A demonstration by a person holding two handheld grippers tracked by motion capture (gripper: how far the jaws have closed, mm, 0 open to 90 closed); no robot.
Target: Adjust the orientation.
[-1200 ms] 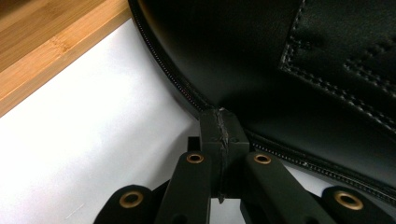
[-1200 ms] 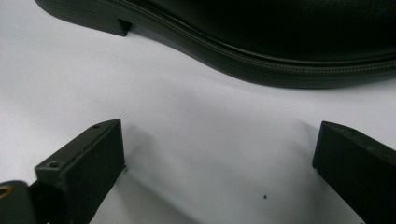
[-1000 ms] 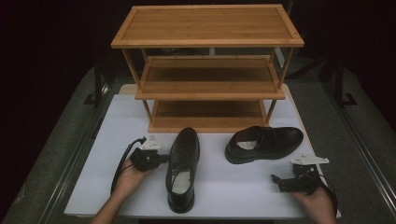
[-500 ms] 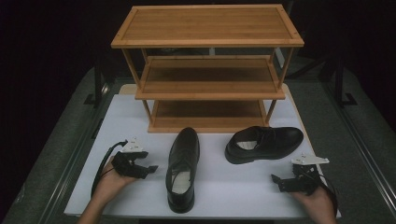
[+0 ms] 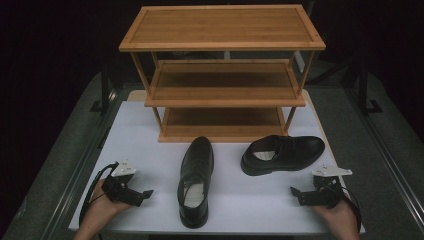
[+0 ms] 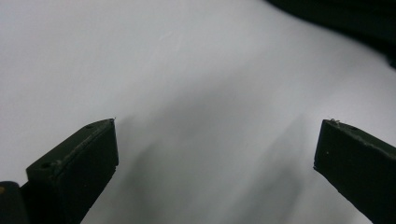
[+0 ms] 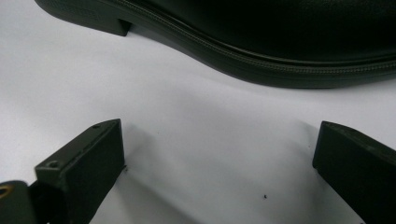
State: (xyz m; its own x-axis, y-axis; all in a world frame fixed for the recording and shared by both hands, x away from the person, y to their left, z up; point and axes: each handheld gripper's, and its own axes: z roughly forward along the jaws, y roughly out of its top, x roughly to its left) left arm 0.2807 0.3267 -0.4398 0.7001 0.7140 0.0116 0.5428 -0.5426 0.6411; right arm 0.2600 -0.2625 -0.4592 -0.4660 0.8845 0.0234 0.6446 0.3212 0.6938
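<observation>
Item: two black shoes on the white worktop (image 5: 150, 130) before the wooden rack (image 5: 222, 75), near shoe (image 5: 196, 180) toe-to-rack, far shoe (image 5: 282, 154) sideways; left tongs (image 5: 145, 194), jaws just opened, and right tongs (image 5: 296, 192) wide, empty; advise gripping each shoe's collar squarely.

Shoe (image 7: 261, 42) cropped, top edge.
</observation>
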